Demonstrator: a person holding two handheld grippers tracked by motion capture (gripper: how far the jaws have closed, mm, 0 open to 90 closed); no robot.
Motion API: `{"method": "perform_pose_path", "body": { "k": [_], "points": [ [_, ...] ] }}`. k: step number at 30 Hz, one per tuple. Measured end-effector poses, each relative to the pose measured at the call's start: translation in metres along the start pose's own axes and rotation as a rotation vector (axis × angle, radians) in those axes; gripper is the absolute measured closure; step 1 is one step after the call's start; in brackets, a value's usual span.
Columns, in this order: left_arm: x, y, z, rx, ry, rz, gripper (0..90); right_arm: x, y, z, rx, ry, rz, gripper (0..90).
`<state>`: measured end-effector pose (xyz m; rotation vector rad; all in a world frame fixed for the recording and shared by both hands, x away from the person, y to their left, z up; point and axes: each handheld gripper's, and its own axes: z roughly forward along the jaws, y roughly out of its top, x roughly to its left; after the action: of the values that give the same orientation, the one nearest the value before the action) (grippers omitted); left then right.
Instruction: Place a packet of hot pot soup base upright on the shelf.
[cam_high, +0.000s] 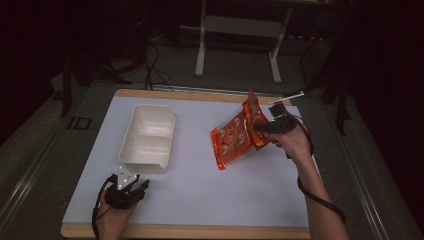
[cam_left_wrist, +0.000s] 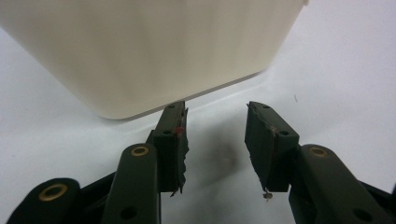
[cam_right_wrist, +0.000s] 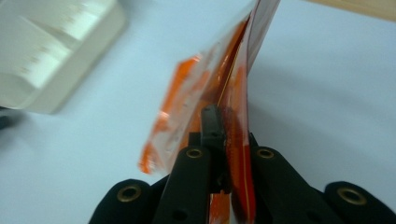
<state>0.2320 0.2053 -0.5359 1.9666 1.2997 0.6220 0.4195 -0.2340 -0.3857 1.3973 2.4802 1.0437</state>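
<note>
Nearest the table's front edge, the left gripper rests on the white tabletop with its jaws standing apart and nothing between them. In the left gripper view the cream plastic two-compartment tray sits just beyond its fingertips, at about twelve o'clock.

Farther up and to the right, the right gripper has its jaws pinched tight on one edge of the orange printed plastic snack pouch. The pouch hangs lifted off the table, its long axis slanting from one o'clock down to seven o'clock. From the pouch, the tray lies at nine o'clock, well apart. I judge the coming move to be a leftward carry to the tray, done by the right hand.
</note>
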Motion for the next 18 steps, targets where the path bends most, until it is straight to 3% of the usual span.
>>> {"method": "perform_pose_path", "body": {
  "k": [10, 15, 18],
  "points": [
    [0.0, 0.0, 0.0, 0.0, 0.0, 0.001, 58.6, 0.032, 0.019, 0.008, -0.012, 0.123, -0.008, 90.0],
    [0.0, 0.0, 0.0, -0.002, 0.0, 0.003, 58.6, 0.048, 0.023, 0.014, -0.012, 0.147, -0.046, 90.0],
    [0.001, 0.0, -0.001, -0.001, 0.001, 0.004, 58.6, 0.058, 0.024, 0.016, -0.016, 0.137, -0.075, 90.0]
  ]
}}
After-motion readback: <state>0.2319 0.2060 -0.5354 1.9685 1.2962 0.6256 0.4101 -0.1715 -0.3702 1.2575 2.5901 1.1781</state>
